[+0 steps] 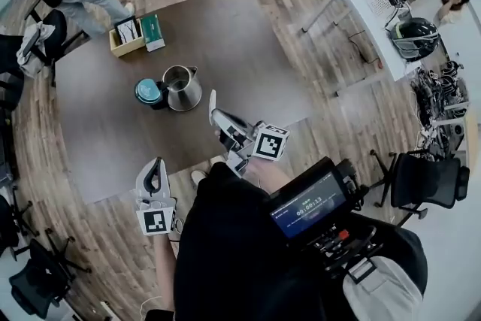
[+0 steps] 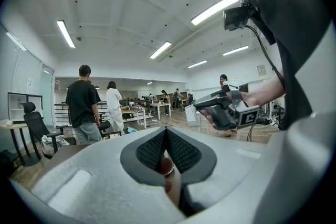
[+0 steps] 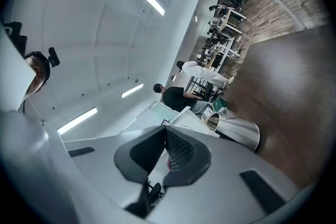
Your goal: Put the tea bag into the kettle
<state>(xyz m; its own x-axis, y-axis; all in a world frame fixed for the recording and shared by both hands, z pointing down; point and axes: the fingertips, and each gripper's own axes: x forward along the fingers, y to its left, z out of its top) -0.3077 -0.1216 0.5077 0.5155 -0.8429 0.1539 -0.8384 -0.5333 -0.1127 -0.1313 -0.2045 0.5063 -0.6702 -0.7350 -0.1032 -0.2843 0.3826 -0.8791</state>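
Tea bag is pinched in the closed right claw, just right of the open kettle on the bench. It is not yet inside, so lowering it in remains. Left claw, closed on nothing, hangs well short of the kettle.

Silver kettle, teal disc, dk brown table, green box

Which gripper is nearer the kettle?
Right gripper, held over the table near the kettle; left gripper sits back at the table's near edge.
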